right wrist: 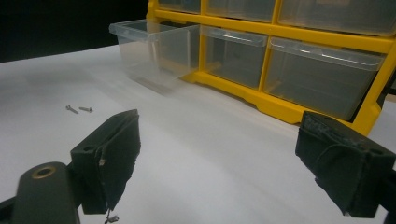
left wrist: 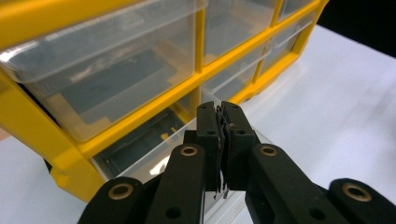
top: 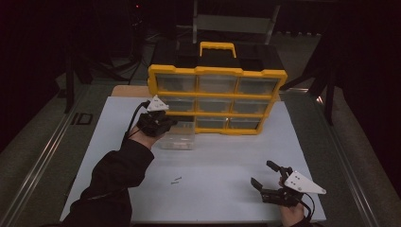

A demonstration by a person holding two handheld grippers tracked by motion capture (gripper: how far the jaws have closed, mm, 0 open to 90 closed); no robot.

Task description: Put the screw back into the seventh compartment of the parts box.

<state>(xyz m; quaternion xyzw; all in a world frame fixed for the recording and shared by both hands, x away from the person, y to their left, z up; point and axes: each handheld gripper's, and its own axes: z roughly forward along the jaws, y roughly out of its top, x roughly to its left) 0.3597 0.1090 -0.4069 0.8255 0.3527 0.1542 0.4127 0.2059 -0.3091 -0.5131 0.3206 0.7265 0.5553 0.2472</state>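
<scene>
the clear drawer [top: 177,137] sits pulled out of the yellow organizer's [top: 217,72] bottom-left slot. the left claw [left wrist: 223,140] is clenched on its front wall, mid-pull. next: draw it free. the right claw [top: 265,176] rests released on the counter [top: 222,189] near 2 screws [top: 176,180].

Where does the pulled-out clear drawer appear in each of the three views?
High view: clear drawer left of centre, below the left gripper.
Left gripper view: its wall at bottom centre, behind the shut jaws.
Right gripper view: upper left.
Shared landmark: yellow organizer.
</scene>
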